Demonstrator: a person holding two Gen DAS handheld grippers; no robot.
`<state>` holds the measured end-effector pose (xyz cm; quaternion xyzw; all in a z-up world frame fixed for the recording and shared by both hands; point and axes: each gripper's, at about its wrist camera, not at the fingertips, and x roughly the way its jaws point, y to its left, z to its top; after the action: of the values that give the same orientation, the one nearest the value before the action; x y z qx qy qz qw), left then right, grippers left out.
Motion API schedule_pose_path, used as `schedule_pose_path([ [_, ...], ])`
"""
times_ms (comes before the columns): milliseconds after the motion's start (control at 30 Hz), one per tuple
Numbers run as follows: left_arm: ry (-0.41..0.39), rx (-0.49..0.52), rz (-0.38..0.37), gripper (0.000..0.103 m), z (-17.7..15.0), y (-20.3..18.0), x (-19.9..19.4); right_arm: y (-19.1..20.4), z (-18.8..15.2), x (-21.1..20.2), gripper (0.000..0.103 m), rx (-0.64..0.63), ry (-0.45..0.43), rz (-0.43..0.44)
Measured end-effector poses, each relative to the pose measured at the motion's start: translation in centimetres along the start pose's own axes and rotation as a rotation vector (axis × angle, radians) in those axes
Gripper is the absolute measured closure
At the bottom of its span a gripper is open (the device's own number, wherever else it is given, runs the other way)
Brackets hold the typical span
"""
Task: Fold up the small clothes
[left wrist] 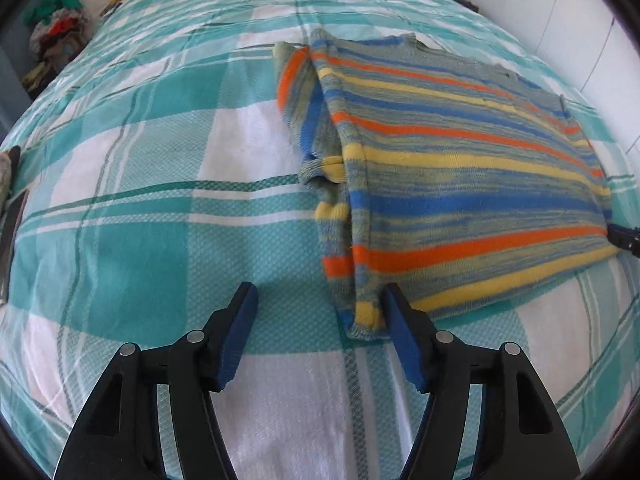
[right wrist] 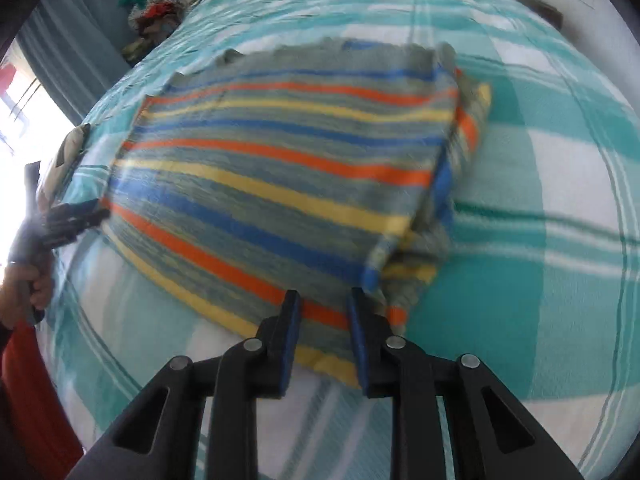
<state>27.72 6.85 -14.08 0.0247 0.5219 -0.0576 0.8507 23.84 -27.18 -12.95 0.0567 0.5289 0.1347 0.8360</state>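
Note:
A small striped sweater [left wrist: 452, 184], in orange, yellow, blue and grey-green, lies flat on the bed with its sleeves folded in along the sides. My left gripper [left wrist: 320, 300] is open wide above the bedspread, its right finger at the sweater's near left corner. My right gripper [right wrist: 322, 300] is open with a narrower gap, jaws over the sweater's [right wrist: 280, 184] near hem, holding nothing. The left gripper [right wrist: 76, 220] also shows at the left edge of the right wrist view, at the sweater's side. The right gripper's tip [left wrist: 624, 236] peeks in at the right edge of the left wrist view.
The bed carries a teal and white checked bedspread [left wrist: 140, 200]. A pile of coloured clothes [left wrist: 56, 32] sits beyond the bed's far left corner. A white wall [left wrist: 560, 8] runs along the far right. A bright window [right wrist: 20, 120] and a curtain [right wrist: 76, 40] show at left.

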Motion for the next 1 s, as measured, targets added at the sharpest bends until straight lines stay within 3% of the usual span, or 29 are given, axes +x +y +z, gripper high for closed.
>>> schedule_pose_path([
  [67, 0.011, -0.02, 0.011, 0.036, -0.5, 0.3, -1.1, -0.4, -0.7, -1.3, 0.088, 0.053, -0.019, -0.024],
  [133, 0.021, -0.034, 0.015, 0.037, -1.4, 0.2, -2.4, 0.1, -1.4, -2.8, 0.083, 0.079, -0.044, -0.086],
  [233, -0.001, -0.028, 0.019, 0.023, -3.9, -1.3, -4.7, 1.4, -3.0, -5.0, 0.078, 0.082, -0.102, -0.109],
  [300, -0.029, -0.023, 0.034, 0.016, -5.8, -2.6, -5.7, 2.2, -4.5, -5.9, 0.053, 0.102, -0.149, -0.117],
  [333, -0.032, -0.017, 0.041, 0.014, -6.5, -3.3, -5.8, 2.8, -5.2, -6.4, 0.05, 0.114, -0.17, -0.12],
  [433, -0.012, -0.019, 0.062, 0.014, -8.4, -4.4, -4.7, 3.9, -7.4, -6.1, 0.049, 0.131, -0.176, -0.136],
  [533, -0.044, -0.06, 0.083, 0.004, -9.8, -4.3, -4.1, 4.1, -9.7, -5.4, 0.049, 0.145, -0.188, -0.183],
  [633, -0.041, -0.078, 0.074, 0.0, -10.3, -3.9, -3.9, 3.6, -11.1, -4.6, 0.048, 0.157, -0.185, -0.195],
  [1000, -0.064, -0.058, 0.066, 0.001, -10.9, -3.8, -3.6, 4.5, -11.6, -3.5, 0.045, 0.118, -0.211, -0.277],
])
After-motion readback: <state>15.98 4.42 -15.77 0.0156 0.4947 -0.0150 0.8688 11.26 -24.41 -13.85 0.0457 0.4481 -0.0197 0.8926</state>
